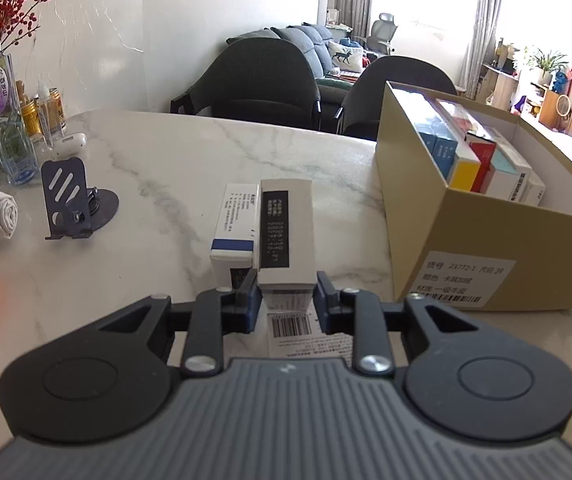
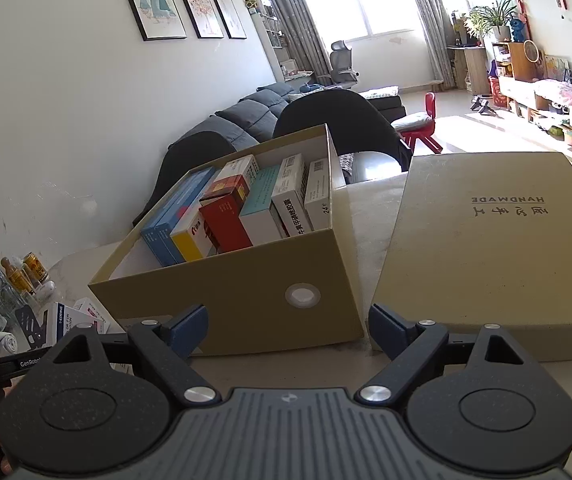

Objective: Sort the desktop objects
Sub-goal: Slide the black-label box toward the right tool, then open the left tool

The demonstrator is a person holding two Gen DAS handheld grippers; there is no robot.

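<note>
Left hand-held gripper [image 1: 285,300] clamped on white carton [image 1: 285,236]; right hand-held gripper [image 2: 288,326] wide, empty, before shoebox [image 2: 245,296].

A white carton with a black label [image 1: 284,236] lies on the marble table, beside a white blue-striped carton [image 1: 233,232]. The open tan cardboard box [image 2: 245,292] holds upright cartons.

"handmade" on box lid [image 2: 490,248]; "24" on carton [image 2: 318,196]

White marble table [image 1: 133,152] with grey veins, a tan cardboard box [image 2: 245,292] packed with blue, yellow, red and teal cartons, its tan lid [image 2: 486,264] alongside, and a white carton [image 1: 286,232] striped black.
</note>
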